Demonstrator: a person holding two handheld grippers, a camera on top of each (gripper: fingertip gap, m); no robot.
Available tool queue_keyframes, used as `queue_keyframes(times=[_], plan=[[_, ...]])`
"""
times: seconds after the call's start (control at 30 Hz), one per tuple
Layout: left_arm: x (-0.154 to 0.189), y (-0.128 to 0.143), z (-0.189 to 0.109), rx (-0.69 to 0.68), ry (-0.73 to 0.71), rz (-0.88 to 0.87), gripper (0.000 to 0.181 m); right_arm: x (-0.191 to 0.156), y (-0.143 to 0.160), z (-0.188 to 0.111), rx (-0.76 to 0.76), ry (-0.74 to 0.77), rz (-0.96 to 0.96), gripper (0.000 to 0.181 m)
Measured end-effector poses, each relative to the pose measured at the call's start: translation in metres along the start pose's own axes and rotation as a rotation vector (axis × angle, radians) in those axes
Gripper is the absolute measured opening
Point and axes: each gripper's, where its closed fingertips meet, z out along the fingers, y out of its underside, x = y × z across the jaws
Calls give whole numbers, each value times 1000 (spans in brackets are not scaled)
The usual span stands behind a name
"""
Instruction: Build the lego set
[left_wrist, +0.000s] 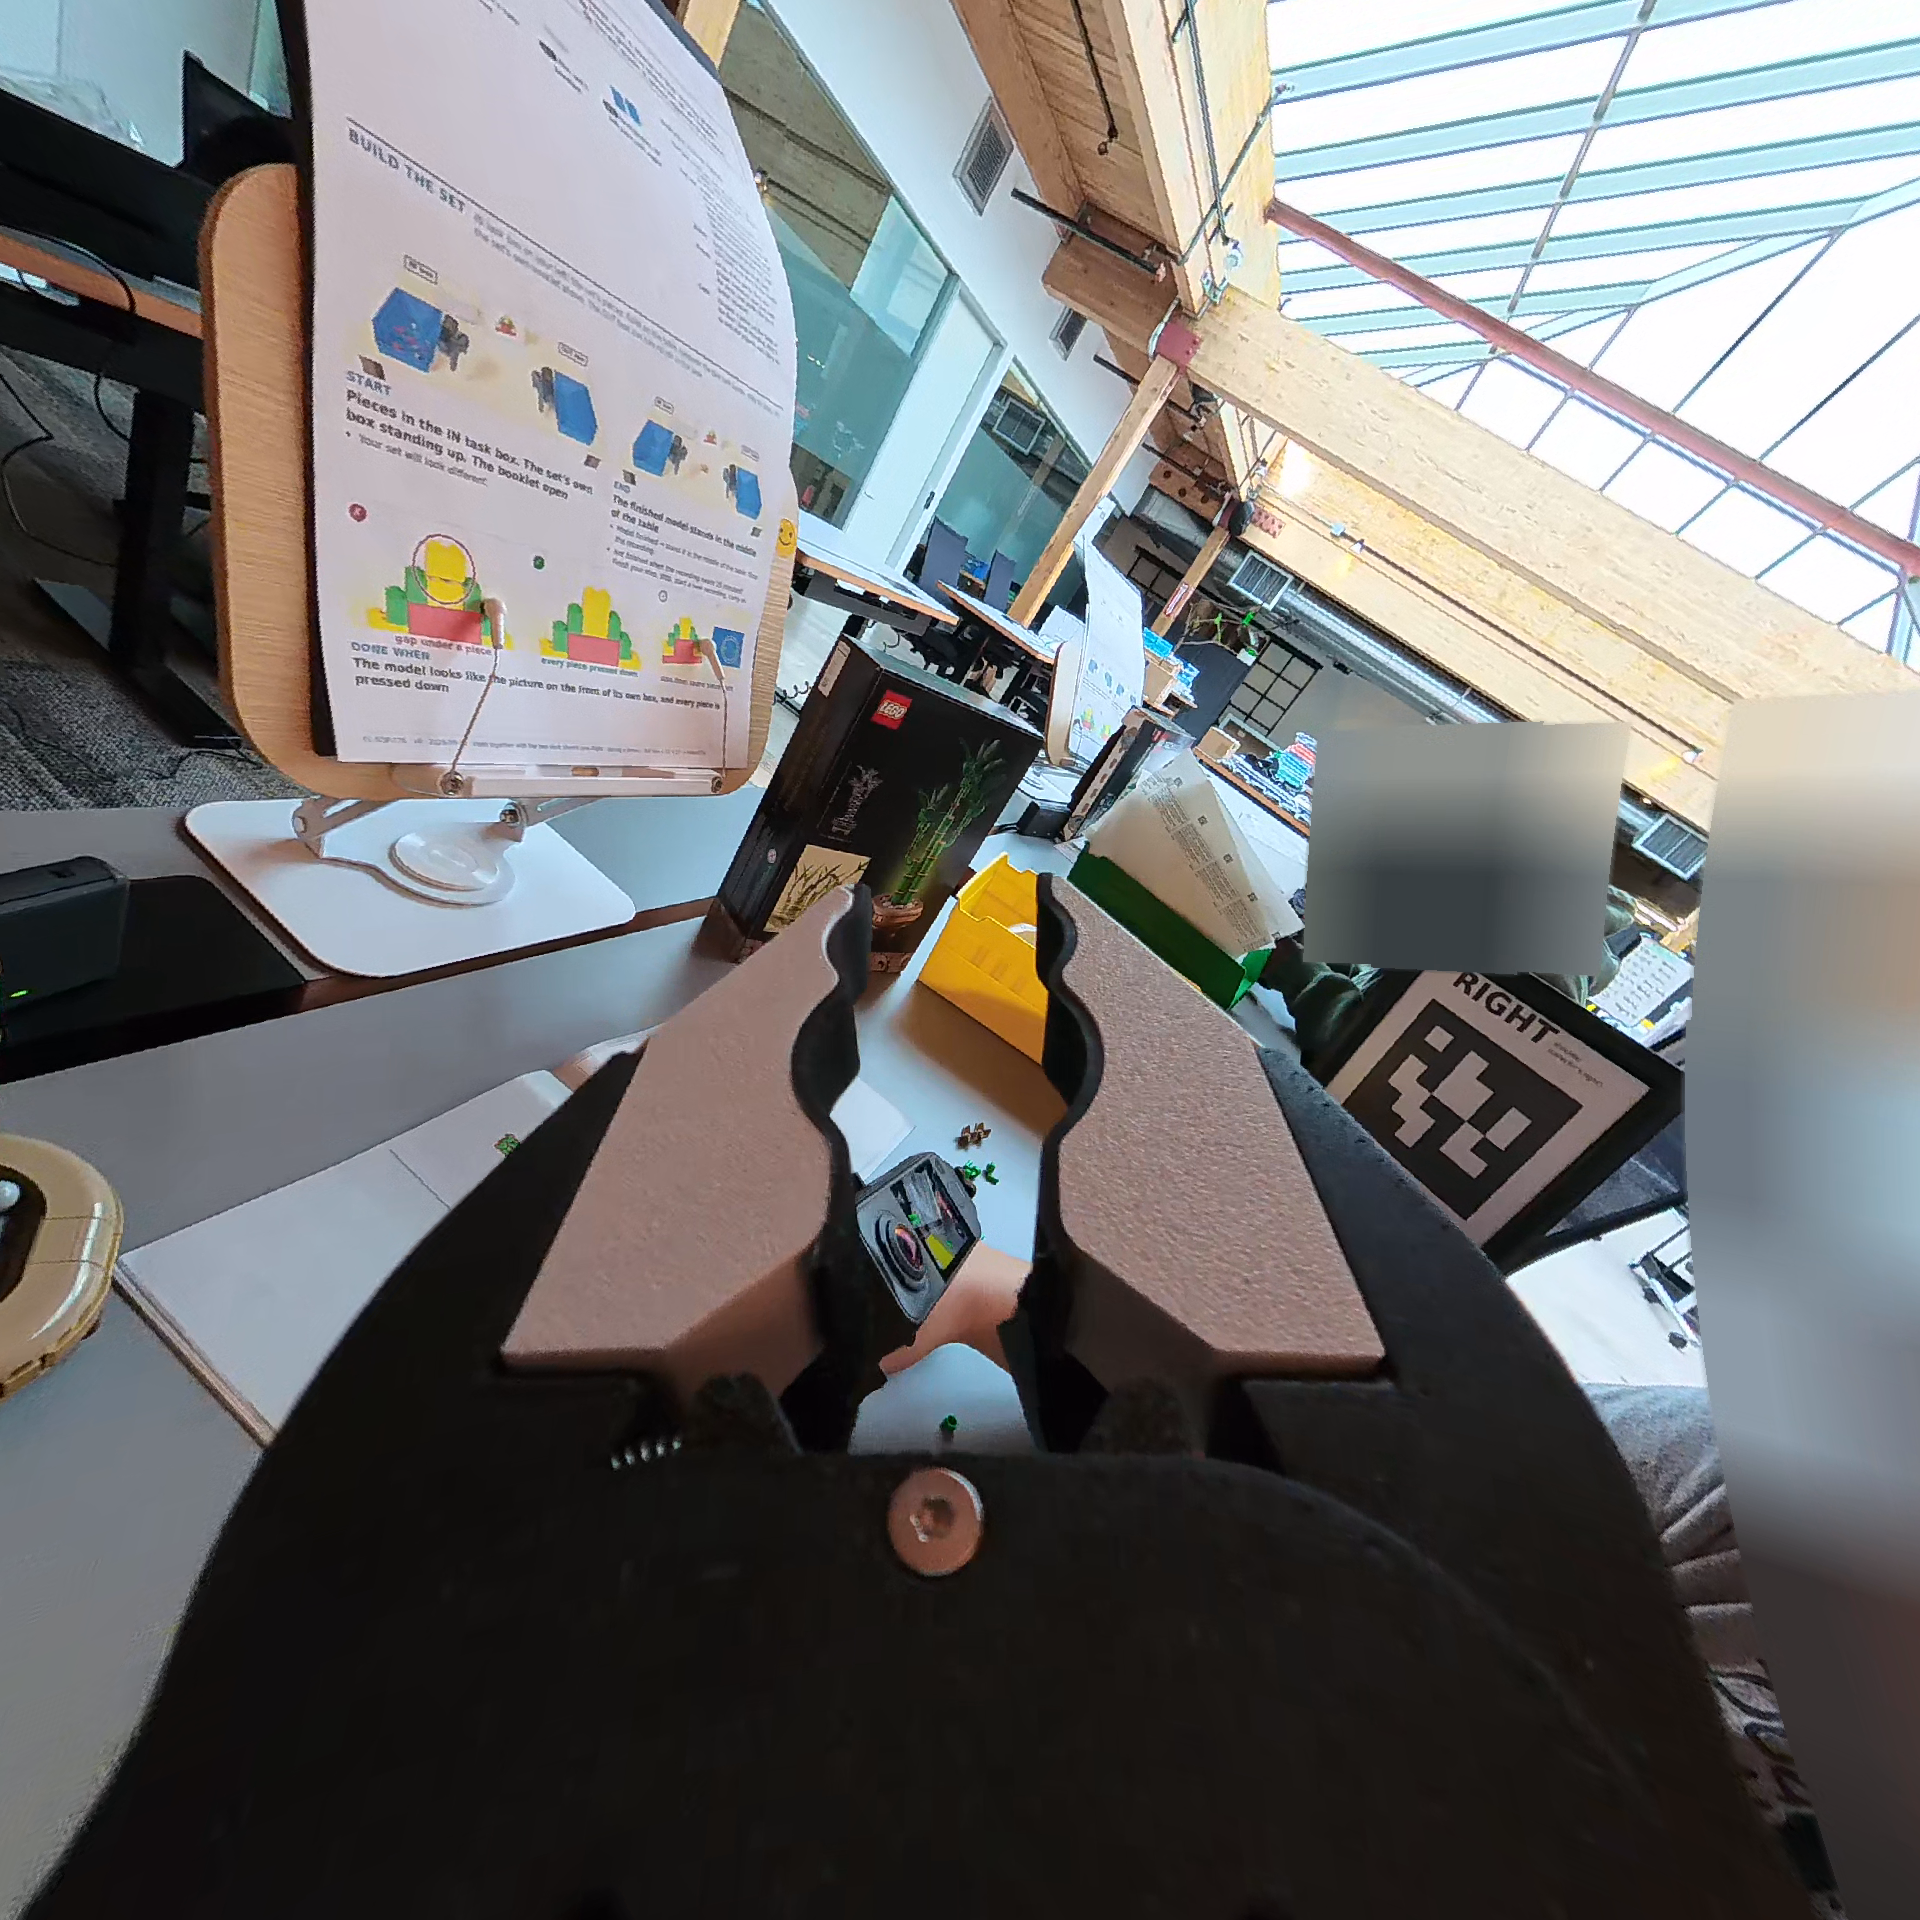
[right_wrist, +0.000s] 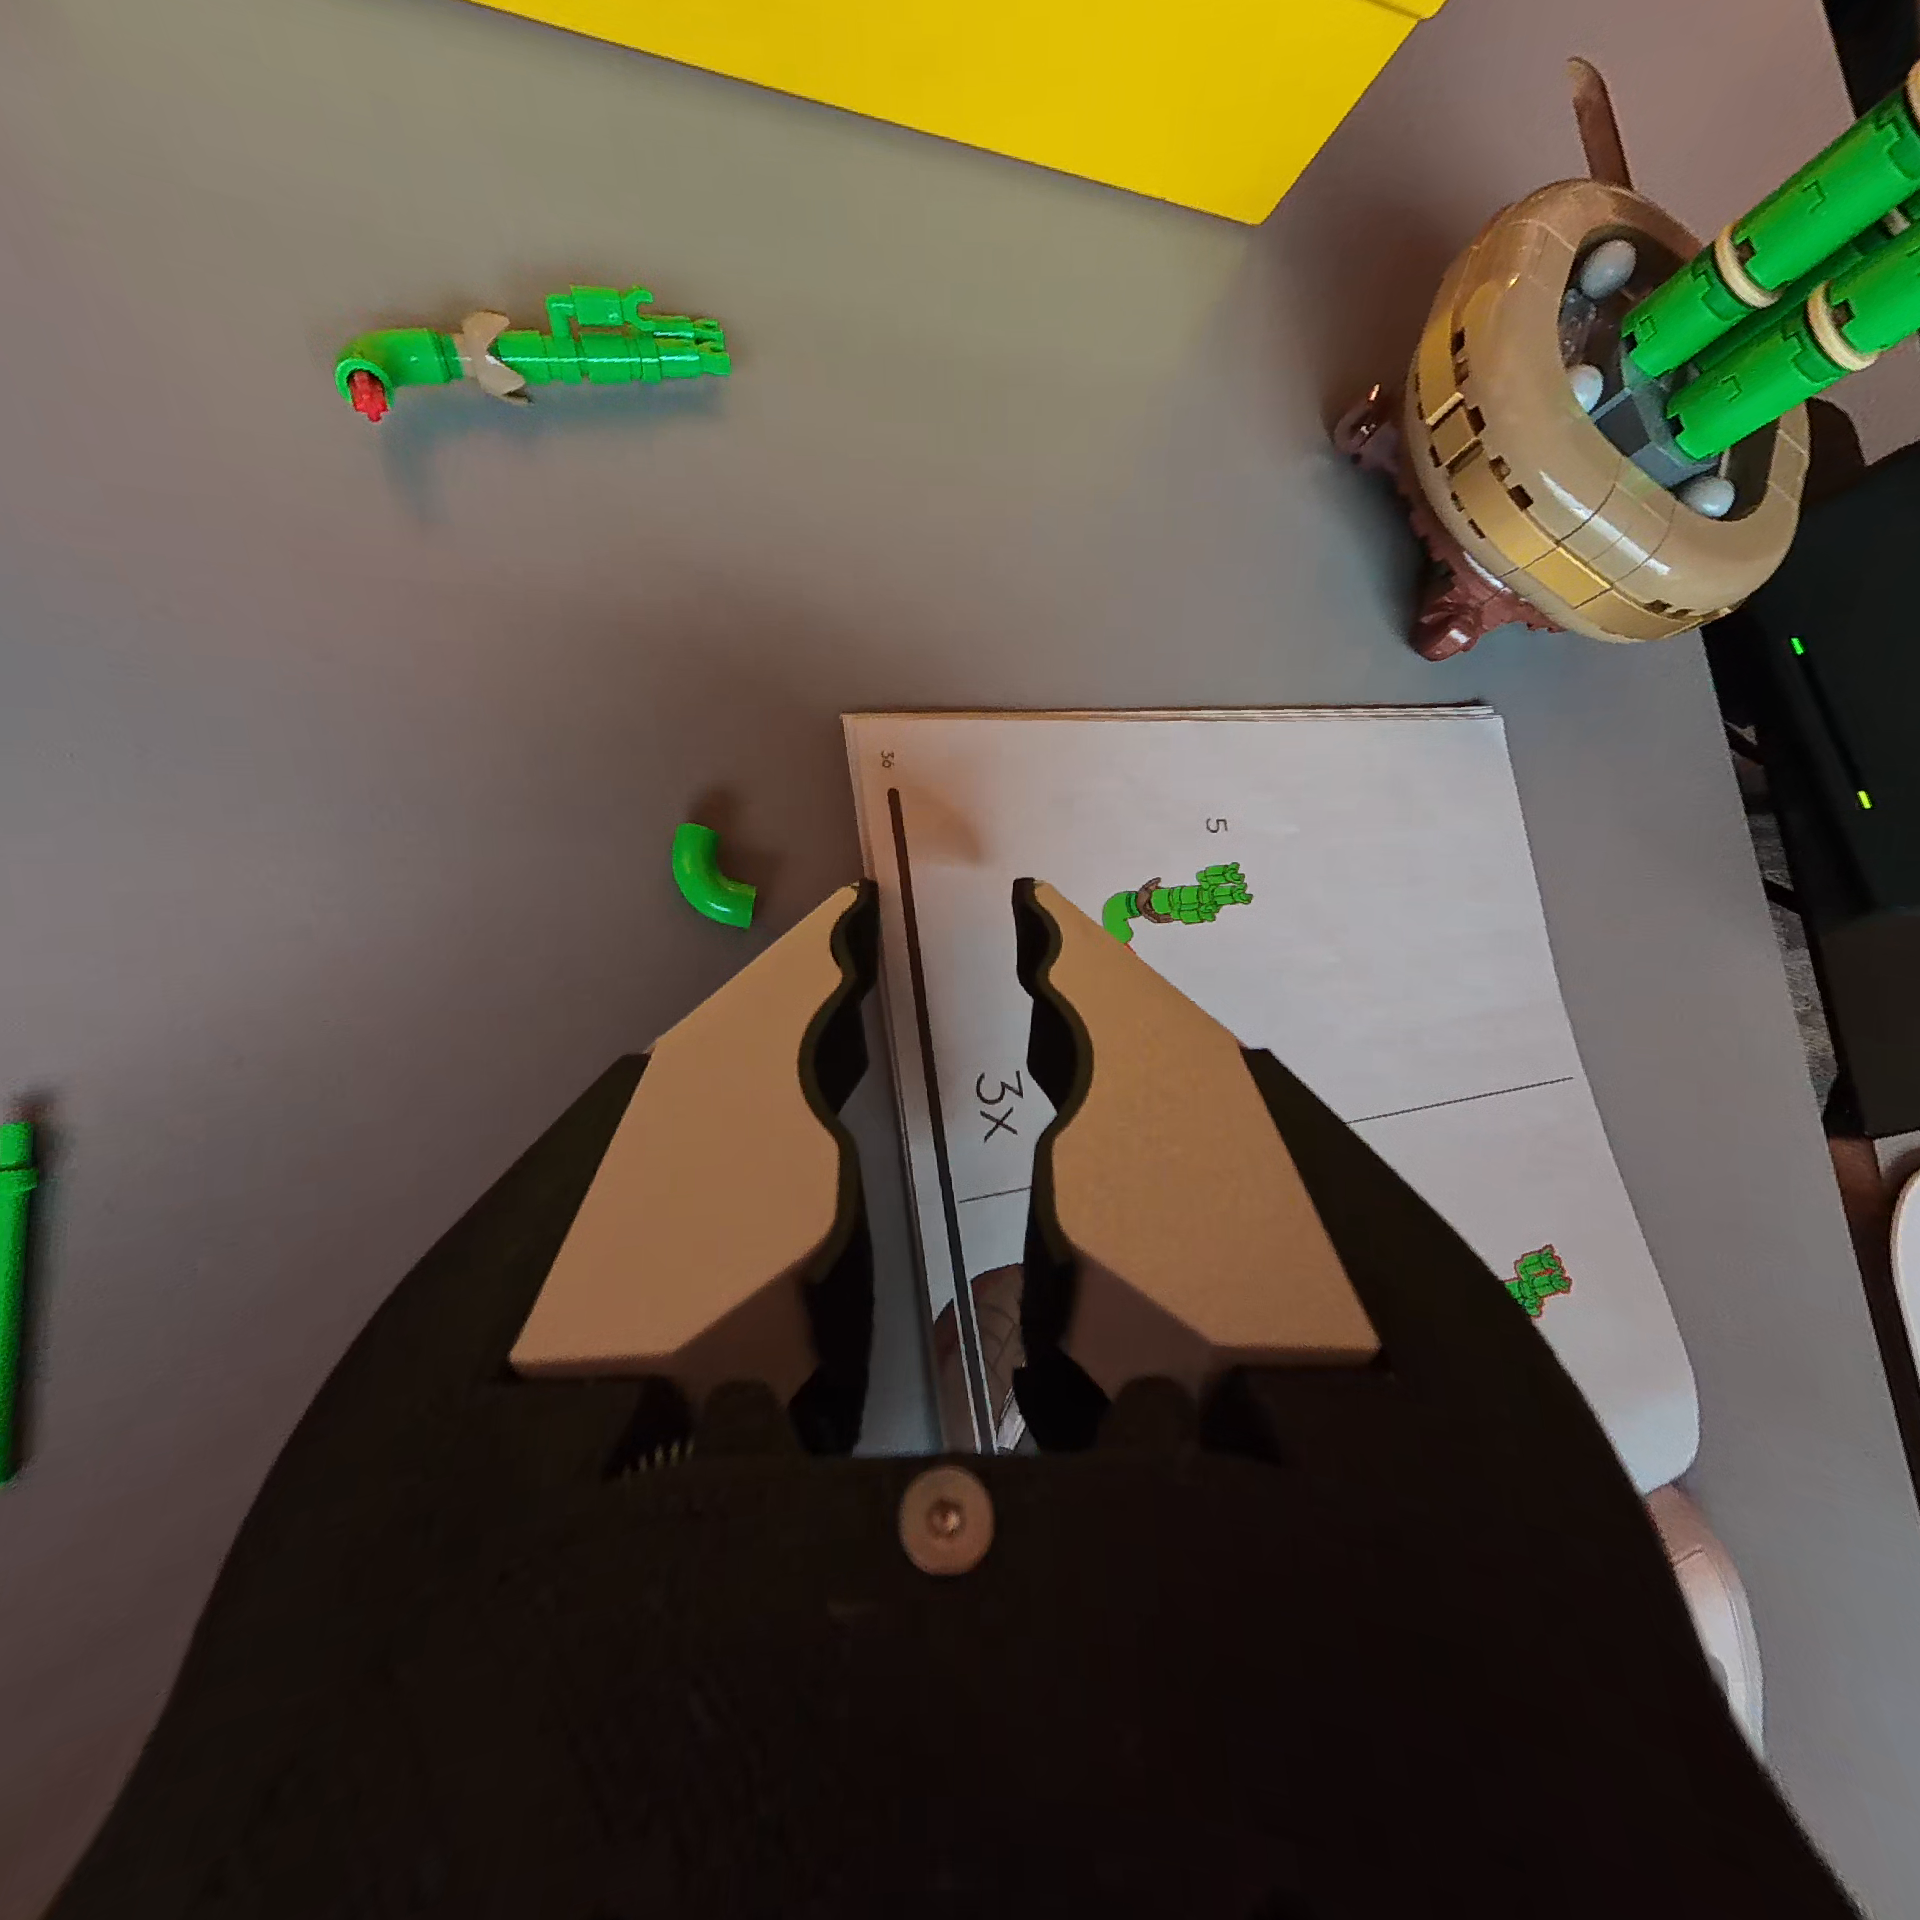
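Note:
My right gripper (right_wrist: 943, 894) is open and empty, hovering over the left edge of the open instruction booklet (right_wrist: 1299, 987). A small green elbow piece (right_wrist: 712, 876) lies on the grey table just left of its left fingertip. A green branch assembly with a red pin (right_wrist: 530, 348) lies farther ahead on the left. The tan pot with green bamboo stalks (right_wrist: 1600, 436) stands at the far right. My left gripper (left_wrist: 951, 904) is open and empty, held above the table and tilted up. The pot's rim (left_wrist: 42, 1268) shows at its left edge.
A yellow bin (right_wrist: 987, 83) sits ahead, also in the left wrist view (left_wrist: 987, 966), beside the set's black box (left_wrist: 883, 800) and a green bin (left_wrist: 1164, 935). An instruction sheet on a stand (left_wrist: 540, 416) stands at the back left. A black device (right_wrist: 1849, 748) lies right of the booklet. Small loose pieces (left_wrist: 977, 1143) lie on the table. The left gripper's tips are roughly 30 centimetres from the right gripper's. The left gripper is farther from the pot's rim (left_wrist: 42, 1268), some 30 centimetres, than the right, some 15 centimetres.

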Motion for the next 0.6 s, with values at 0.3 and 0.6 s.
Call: queue_keyframes(times=[0.3, 0.6], plan=[[-1, 3, 2, -13, 3, -12, 29, 5, 0, -5, 24, -4, 40, 21], [-2, 5, 5, -27, 3, -13, 29, 8, 5, -8, 17, 6, 41, 2]])
